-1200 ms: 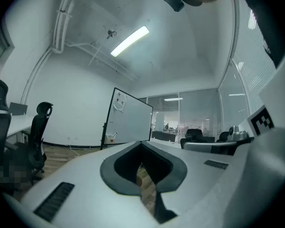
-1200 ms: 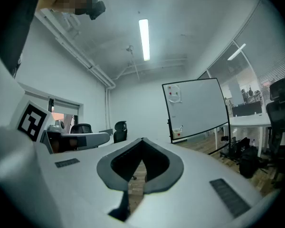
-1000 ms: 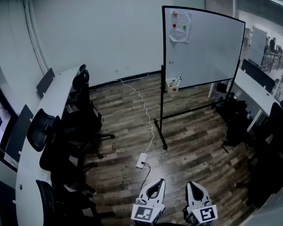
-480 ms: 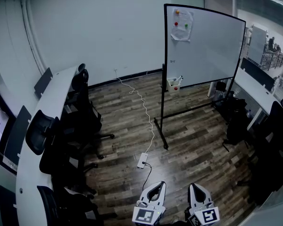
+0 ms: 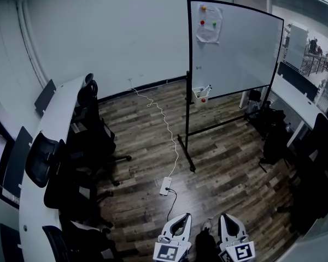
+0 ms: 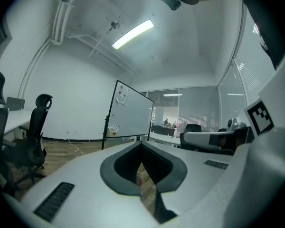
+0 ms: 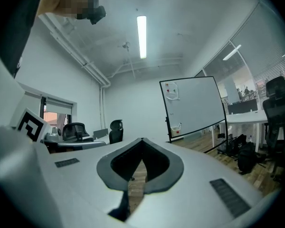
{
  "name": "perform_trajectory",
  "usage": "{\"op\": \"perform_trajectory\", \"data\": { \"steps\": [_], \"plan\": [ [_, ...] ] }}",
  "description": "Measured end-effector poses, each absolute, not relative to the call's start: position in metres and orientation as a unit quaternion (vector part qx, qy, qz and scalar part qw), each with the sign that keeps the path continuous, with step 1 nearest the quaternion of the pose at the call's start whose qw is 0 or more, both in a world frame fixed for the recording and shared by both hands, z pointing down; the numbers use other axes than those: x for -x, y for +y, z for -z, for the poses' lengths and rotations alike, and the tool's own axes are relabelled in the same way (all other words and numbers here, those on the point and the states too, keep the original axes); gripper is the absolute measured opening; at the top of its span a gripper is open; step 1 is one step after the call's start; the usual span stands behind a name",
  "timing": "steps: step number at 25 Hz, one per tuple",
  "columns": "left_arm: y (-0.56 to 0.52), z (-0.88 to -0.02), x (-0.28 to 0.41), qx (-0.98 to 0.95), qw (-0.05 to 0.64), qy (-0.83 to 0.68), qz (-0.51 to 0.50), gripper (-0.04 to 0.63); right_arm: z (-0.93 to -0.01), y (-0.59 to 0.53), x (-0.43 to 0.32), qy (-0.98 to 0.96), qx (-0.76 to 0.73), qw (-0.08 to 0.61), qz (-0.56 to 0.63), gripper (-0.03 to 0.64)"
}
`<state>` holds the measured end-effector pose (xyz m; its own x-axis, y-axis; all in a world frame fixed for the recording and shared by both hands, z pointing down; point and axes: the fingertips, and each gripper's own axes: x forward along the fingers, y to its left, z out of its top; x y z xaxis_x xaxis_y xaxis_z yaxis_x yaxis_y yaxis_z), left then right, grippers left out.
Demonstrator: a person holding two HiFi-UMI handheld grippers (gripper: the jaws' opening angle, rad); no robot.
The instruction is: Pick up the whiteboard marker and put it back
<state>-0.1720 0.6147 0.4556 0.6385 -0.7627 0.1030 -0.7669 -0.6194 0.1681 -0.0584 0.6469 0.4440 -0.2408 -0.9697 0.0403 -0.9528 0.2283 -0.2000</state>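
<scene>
One whiteboard marker [image 5: 207, 88] pokes up at a slant from a small white holder [image 5: 199, 96] that hangs at the lower left corner of the whiteboard [image 5: 235, 48], just beside its black upright post. Something red shows on the front of the holder, too small to make out. Up in the board's top left corner a sheet of paper [image 5: 208, 27] is pinned under a few coloured magnets. The board stands on a wheeled black frame on the wooden floor [image 5: 224, 168], and a white cable [image 5: 167, 121] snakes from the far wall, past the foot of the frame, to a white power strip [image 5: 165, 186] lying on the planks. Along the left side of the room a long curved white tabletop [image 5: 49, 141] runs with black office chairs [image 5: 87, 141] pushed up to it. Well apart from the board, at the near edge of the floor, the person holds both tools side by side, pointing toward the board. The left gripper [image 5: 184, 215] has its jaws together with nothing between them, and the right gripper [image 5: 223, 216] is likewise closed and empty.
</scene>
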Motion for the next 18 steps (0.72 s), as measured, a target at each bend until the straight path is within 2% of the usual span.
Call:
{"op": "perform_trajectory", "data": {
  "steps": [10,18],
  "plan": [
    [0.523,-0.456,0.159,-0.894,0.089,-0.44,-0.008,0.005,-0.445,0.544,0.043,0.794,0.6,0.058,0.082,0.012],
    [0.423,-0.444,0.113,-0.892,0.084,-0.445,0.0,0.006,-0.441,0.446,0.0,0.803,0.589,0.055,0.076,0.012]
  ]
}}
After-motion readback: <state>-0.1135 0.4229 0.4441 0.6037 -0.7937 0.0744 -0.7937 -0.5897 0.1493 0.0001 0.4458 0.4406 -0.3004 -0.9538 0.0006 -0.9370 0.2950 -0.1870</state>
